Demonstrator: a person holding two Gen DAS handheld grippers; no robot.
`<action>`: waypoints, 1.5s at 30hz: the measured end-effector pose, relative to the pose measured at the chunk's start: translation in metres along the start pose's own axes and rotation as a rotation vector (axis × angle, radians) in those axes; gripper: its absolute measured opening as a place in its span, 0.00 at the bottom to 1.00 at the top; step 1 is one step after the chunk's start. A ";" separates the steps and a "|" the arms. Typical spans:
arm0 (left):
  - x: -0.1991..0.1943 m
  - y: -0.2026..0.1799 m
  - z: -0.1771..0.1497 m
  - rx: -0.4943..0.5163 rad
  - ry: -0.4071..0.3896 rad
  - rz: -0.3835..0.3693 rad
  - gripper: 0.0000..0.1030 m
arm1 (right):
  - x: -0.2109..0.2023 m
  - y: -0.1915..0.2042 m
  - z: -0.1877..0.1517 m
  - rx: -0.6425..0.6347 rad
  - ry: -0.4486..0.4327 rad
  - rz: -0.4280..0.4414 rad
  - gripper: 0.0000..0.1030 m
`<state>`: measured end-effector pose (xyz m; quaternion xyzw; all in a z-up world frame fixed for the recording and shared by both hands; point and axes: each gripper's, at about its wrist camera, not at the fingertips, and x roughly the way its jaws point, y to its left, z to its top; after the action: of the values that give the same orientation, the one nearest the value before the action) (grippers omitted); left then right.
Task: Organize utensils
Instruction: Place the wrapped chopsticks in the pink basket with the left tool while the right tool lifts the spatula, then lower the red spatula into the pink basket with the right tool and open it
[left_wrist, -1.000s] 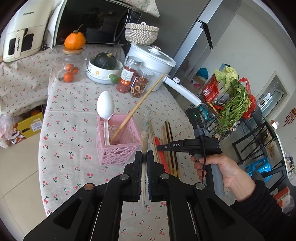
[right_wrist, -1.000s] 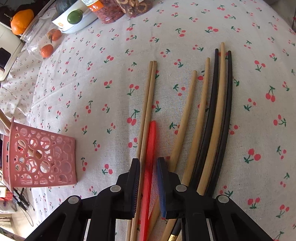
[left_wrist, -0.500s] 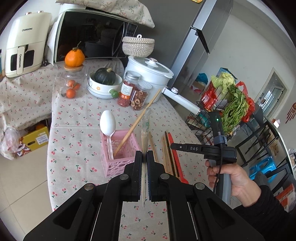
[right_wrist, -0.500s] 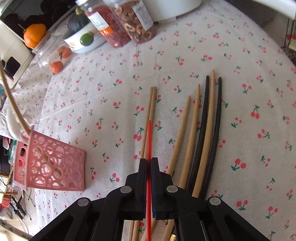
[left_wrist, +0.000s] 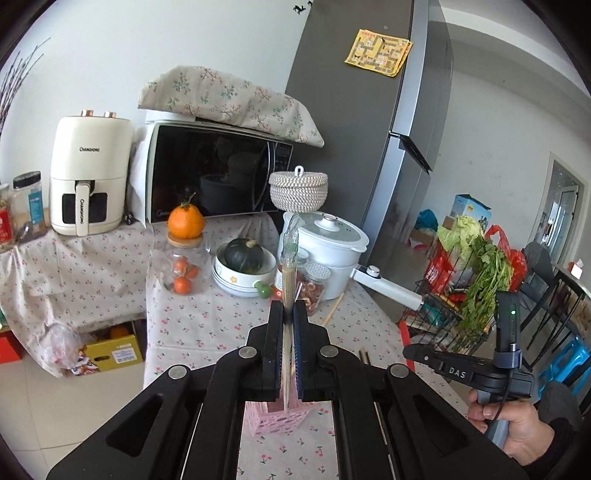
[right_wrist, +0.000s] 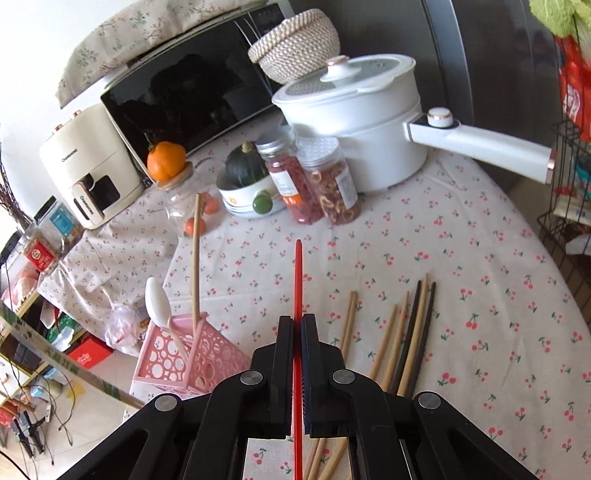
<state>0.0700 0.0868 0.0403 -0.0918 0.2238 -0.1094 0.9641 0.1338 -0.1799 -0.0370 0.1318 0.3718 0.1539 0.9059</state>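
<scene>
My left gripper (left_wrist: 289, 314) is shut on a plastic-wrapped pair of chopsticks (left_wrist: 290, 266), held upright above the pink perforated basket (left_wrist: 275, 419), which is mostly hidden under the jaws. My right gripper (right_wrist: 298, 321) is shut on a red chopstick (right_wrist: 297, 273), lifted off the cherry-print tablecloth and pointing forward. The pink basket (right_wrist: 184, 354) sits to its left, holding a white spoon (right_wrist: 157, 302) and a wooden chopstick (right_wrist: 195, 254). Several wooden and black chopsticks (right_wrist: 402, 332) lie on the cloth to the right of the gripper.
At the back of the table stand a white pot with a long handle (right_wrist: 369, 114), two spice jars (right_wrist: 325, 184), a bowl with a green squash (right_wrist: 245, 184) and a glass jar topped by an orange (right_wrist: 166, 158). A microwave (left_wrist: 218, 173) and air fryer (left_wrist: 88, 173) stand behind.
Both grippers rose from the table. The right one shut on the red chopstick and lifted it off the cloth. The left tilted up with the wrapped chopsticks still held.
</scene>
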 end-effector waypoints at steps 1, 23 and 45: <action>0.005 0.000 0.000 0.012 -0.002 0.013 0.04 | -0.001 0.002 0.000 -0.011 -0.006 -0.001 0.02; 0.080 0.015 -0.033 -0.052 0.243 0.056 0.73 | -0.005 0.024 0.001 -0.072 -0.102 0.025 0.02; 0.026 0.068 -0.067 -0.132 0.385 0.074 1.00 | -0.013 0.102 0.015 -0.086 -0.386 0.037 0.02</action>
<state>0.0742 0.1372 -0.0452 -0.1241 0.4137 -0.0744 0.8988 0.1174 -0.0926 0.0179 0.1267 0.1817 0.1580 0.9623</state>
